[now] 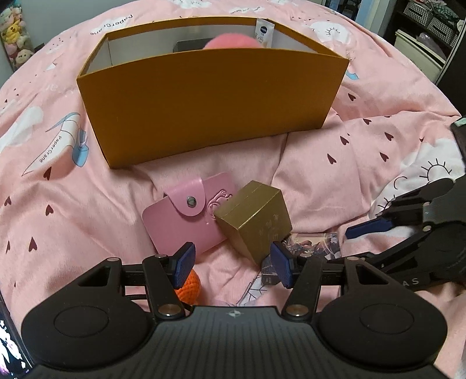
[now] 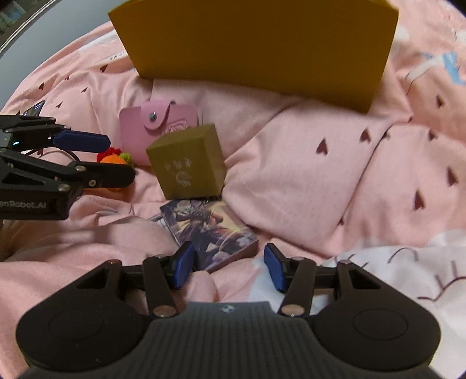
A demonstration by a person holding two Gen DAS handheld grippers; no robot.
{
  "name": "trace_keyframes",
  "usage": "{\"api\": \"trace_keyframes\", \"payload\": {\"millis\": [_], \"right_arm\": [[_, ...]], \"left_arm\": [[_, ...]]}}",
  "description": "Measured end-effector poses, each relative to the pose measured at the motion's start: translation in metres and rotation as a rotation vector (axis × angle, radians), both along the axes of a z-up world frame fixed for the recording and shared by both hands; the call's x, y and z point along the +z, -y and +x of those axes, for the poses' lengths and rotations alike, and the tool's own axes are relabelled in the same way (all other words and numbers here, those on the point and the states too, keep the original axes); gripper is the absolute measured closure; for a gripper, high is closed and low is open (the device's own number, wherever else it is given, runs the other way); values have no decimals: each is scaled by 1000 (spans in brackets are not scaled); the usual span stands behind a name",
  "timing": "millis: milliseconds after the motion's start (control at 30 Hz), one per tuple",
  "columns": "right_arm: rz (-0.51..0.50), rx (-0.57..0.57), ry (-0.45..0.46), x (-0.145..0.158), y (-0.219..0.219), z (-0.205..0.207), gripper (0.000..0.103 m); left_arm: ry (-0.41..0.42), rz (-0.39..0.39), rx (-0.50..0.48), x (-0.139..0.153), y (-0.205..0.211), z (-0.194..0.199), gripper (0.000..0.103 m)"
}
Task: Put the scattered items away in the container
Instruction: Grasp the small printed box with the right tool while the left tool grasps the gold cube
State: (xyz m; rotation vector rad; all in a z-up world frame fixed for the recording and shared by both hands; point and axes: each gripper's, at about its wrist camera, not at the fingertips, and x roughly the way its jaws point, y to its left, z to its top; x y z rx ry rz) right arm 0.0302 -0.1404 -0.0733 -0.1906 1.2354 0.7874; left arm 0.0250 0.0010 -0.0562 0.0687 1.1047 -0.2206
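An orange cardboard container (image 1: 212, 96) (image 2: 262, 43) stands on the pink bedcover, with a pink fluffy ball (image 1: 233, 43) inside. In front of it lie a pink snap wallet (image 1: 180, 218) (image 2: 154, 122), a gold cube box (image 1: 256, 218) (image 2: 189, 163), an illustrated flat box (image 1: 317, 243) (image 2: 209, 230) and an orange crocheted toy (image 1: 189, 287) (image 2: 113, 159). My left gripper (image 1: 233, 262) (image 2: 121, 159) hovers open near the wallet, the cube and the crocheted toy, gripping nothing. My right gripper (image 2: 230, 263) (image 1: 346, 246) is open just above the near corner of the illustrated box.
The rumpled pink bedcover (image 2: 320, 175) forms folds and ridges around the items. A white sachet (image 1: 265, 32) and a dark item (image 1: 192, 45) also sit inside the container. Shelves with baskets (image 1: 428, 17) stand beyond the bed at the far right.
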Motion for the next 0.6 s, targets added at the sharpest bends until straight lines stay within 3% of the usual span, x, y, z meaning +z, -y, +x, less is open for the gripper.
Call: {"api": "trace_keyframes", "payload": {"millis": [100,333,467,600], "right_arm": [[15,-14,-57,-10,-1,6,43],[35,-8,-182,-36,-7,21,24],[45,-5,-217,-41,-12,26,26],[66,-7,-204,-30,-7,23,36]], "left_arm": [[-3,0,1,-1,0,0,36],[-3,-3,7,-1,-1,1,36],[-4,2,11,-2,-2,1,36],[5,7,10,-1,-5,0,36]]}}
